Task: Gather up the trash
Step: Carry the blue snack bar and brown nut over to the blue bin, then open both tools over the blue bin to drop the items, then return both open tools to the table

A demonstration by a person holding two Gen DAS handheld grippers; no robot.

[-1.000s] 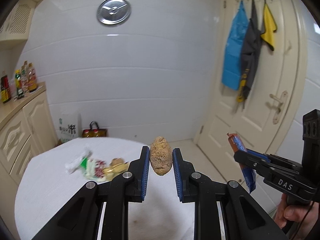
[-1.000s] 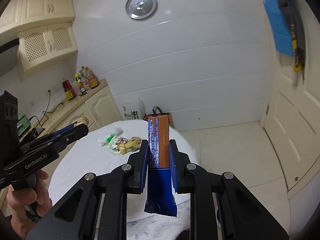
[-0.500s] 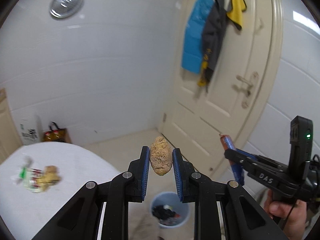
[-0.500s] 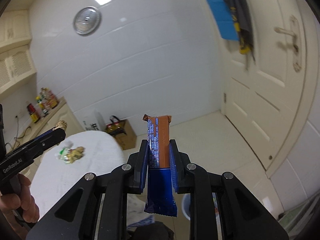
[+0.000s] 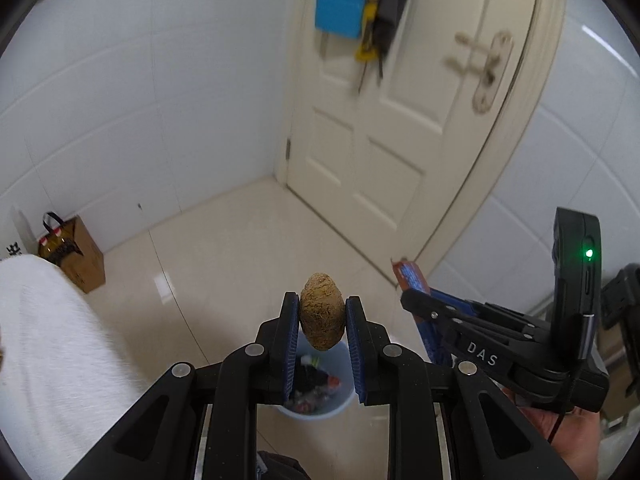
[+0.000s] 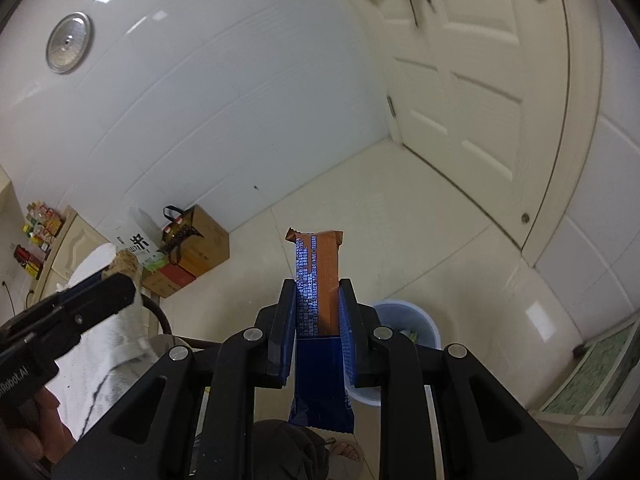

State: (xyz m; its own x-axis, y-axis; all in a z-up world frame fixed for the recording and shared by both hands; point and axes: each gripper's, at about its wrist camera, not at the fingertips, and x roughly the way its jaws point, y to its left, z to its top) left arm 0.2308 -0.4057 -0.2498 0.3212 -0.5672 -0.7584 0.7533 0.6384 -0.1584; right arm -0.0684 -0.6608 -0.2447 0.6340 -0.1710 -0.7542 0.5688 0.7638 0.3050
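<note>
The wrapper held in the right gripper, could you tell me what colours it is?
The wrapper is orange-brown and dark blue with pale blue print, clearest in the right wrist view.

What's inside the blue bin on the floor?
The blue bin holds dark, mixed trash with a red bit and a white bit. The left gripper, shut on the brown lump, covers part of it, so the rest stays hidden.

Left gripper [image 5: 322, 322] and right gripper [image 6: 318, 312] side by side, angled downward, jaws clamped.
</note>
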